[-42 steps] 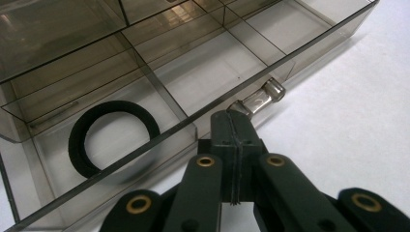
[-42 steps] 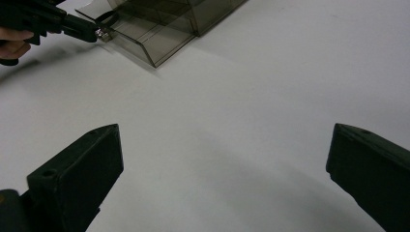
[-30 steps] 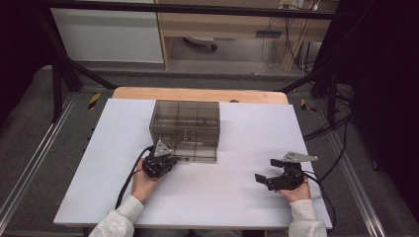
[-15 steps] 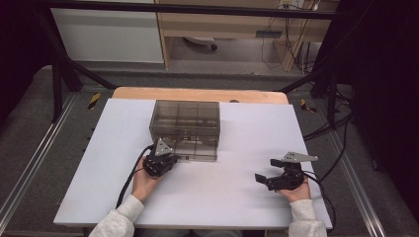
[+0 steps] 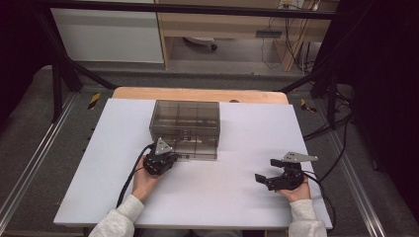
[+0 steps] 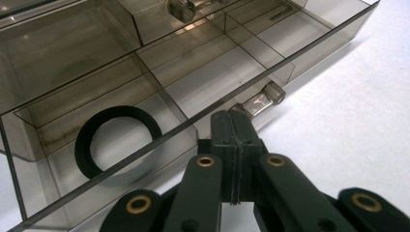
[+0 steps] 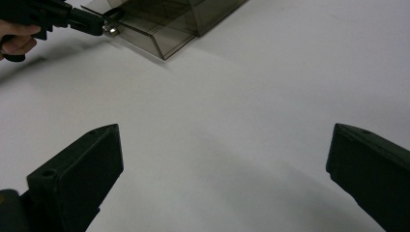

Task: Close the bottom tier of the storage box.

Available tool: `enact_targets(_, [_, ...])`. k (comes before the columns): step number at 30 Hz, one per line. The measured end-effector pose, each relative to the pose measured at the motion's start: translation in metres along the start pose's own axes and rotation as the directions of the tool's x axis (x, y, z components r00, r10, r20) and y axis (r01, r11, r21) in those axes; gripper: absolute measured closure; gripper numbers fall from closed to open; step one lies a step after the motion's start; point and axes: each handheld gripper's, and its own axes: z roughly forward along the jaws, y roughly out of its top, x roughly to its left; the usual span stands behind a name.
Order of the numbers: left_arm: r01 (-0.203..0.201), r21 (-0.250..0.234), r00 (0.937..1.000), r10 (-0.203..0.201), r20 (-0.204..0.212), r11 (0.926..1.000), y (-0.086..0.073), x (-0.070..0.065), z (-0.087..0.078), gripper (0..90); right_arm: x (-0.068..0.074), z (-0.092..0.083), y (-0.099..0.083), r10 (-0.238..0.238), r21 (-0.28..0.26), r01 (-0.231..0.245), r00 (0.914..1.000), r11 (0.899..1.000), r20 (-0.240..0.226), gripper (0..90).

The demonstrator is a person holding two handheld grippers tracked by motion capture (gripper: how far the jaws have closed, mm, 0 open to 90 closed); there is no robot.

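Observation:
A smoky clear plastic drawer box [image 5: 185, 123] stands in the middle of the white table. Its bottom drawer [image 6: 232, 63] is pulled out a little toward me. A black ring [image 6: 118, 140] lies in one front compartment of that drawer. My left gripper [image 5: 170, 158] is at the drawer's front, jaws pressed together on the stem of the clear drawer knob [image 6: 265, 98]. The right gripper view shows the same grip from afar, with the knob [image 7: 111, 30] at the jaw tips. My right gripper [image 5: 262, 176] rests low over bare table at the right, jaws wide apart [image 7: 222, 140] and nothing between them.
The white table top [image 5: 237, 197] lies on a wooden board [image 5: 197, 94] that shows at the far edge. Black frame posts and cables stand around the table. A cable [image 5: 131, 177] trails from the left gripper along the forearm.

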Motion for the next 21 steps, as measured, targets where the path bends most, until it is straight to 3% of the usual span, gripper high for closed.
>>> enact_targets(21, [-0.006,-0.004,0.9998,0.006,-0.017,1.0,0.0021,0.0007,0.0027,89.4,0.0,0.0,0.0001,0.001,-0.002,-0.001,1.0,1.0,0.001,0.2])
